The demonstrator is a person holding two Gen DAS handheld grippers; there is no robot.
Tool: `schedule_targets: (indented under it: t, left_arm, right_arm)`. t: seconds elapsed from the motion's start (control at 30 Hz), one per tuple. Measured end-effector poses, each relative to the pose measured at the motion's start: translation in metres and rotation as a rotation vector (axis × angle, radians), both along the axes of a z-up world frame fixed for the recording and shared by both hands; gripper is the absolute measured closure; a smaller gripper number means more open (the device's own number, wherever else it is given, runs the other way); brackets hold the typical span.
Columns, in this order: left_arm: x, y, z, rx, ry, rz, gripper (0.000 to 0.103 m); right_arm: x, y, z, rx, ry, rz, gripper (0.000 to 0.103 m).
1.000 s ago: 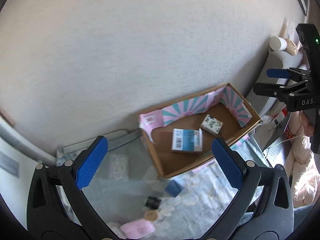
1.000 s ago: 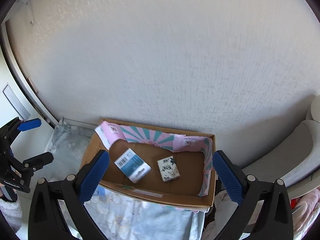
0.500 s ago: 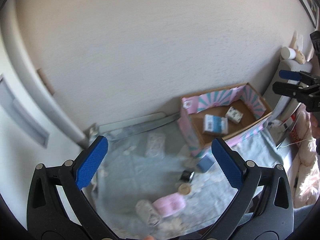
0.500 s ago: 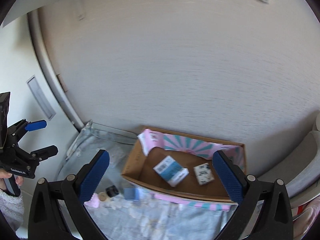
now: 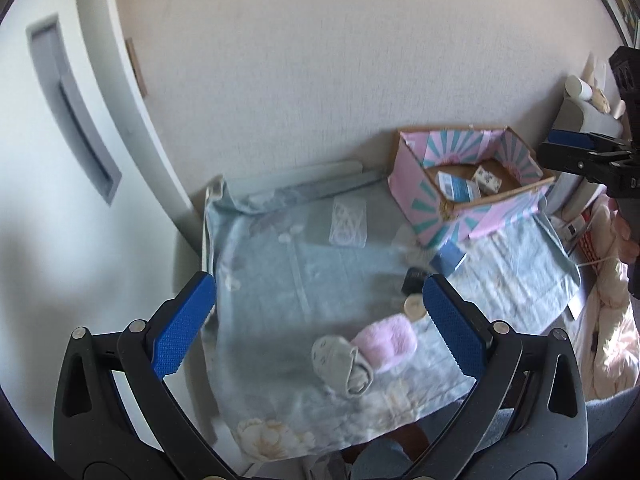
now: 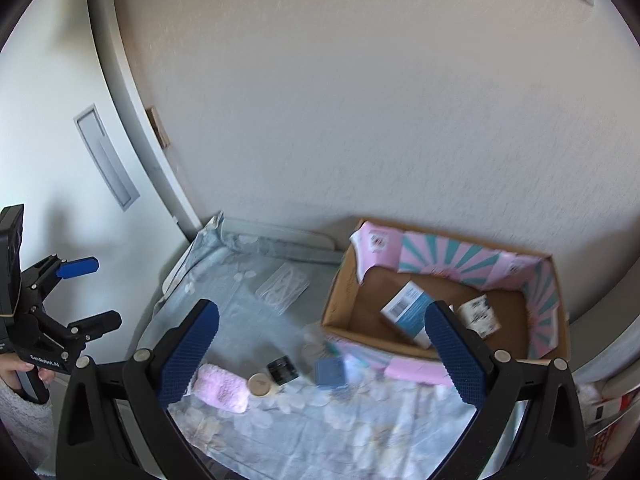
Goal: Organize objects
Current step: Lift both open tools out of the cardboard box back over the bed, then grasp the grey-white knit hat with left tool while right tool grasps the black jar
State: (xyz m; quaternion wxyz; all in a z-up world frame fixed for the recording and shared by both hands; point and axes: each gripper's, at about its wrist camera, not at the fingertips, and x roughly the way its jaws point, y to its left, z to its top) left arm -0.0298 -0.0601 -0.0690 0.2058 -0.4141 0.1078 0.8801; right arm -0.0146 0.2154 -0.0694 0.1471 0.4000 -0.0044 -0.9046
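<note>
A cardboard box (image 6: 440, 344) with pink and teal paper inside sits on a pale blue cloth (image 5: 320, 272) against the wall. Inside the box lie a blue and white packet (image 6: 408, 312) and, just beside it, a small white box with dark flowers (image 6: 478, 316). Right in front of the box, on the cloth, is a little blue box (image 6: 330, 372). A bit farther from the box are a small black jar (image 6: 283, 369) and a round tan lid (image 6: 260, 384), close together. Next to the lid lies a fluffy pink roll (image 5: 386, 344), and a grey rolled sock (image 5: 342, 364) touches the pink roll on the side far from the box. A clear plastic packet (image 5: 347, 226) lies flat on the cloth beside the box, near the wall. The left gripper (image 5: 316, 324) hangs in the air above the pink roll and the sock, with its jaws spread wide and nothing between them. The right gripper (image 6: 320, 356) hangs above the front edge of the box, jaws also wide apart and holding nothing. A hand (image 6: 16, 368) in a fuzzy sleeve holds the left gripper's handle, well away from the box.
</note>
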Motion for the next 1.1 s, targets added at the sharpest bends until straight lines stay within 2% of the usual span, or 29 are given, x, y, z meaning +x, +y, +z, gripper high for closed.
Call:
schedule_targets:
  t: [0.27, 0.4, 0.57, 0.87, 1.1]
  left_arm:
    - [0.013, -0.019, -0.041, 0.02, -0.03, -0.039, 0.001]
    - [0.015, -0.023, -0.072, 0.006, -0.083, -0.045, 0.001]
    - [0.02, -0.027, -0.105, 0.03, -0.131, -0.072, 0.001]
    - [0.022, -0.018, -0.155, 0.014, -0.176, -0.124, 0.001]
    - [0.013, -0.014, -0.175, 0.036, -0.174, -0.152, 0.003]
  right_arm:
    - [0.005, -0.022, -0.033, 0.0, -0.042, -0.022, 0.0]
    - [0.006, -0.031, -0.055, -0.009, -0.077, -0.036, 0.0]
    - [0.008, -0.042, -0.085, -0.016, -0.126, -0.051, 0.0]
    - [0.01, -0.052, -0.138, -0.09, -0.239, -0.125, 0.001]
    - [0.001, -0.057, -0.169, -0.188, -0.3, -0.182, 0.014]
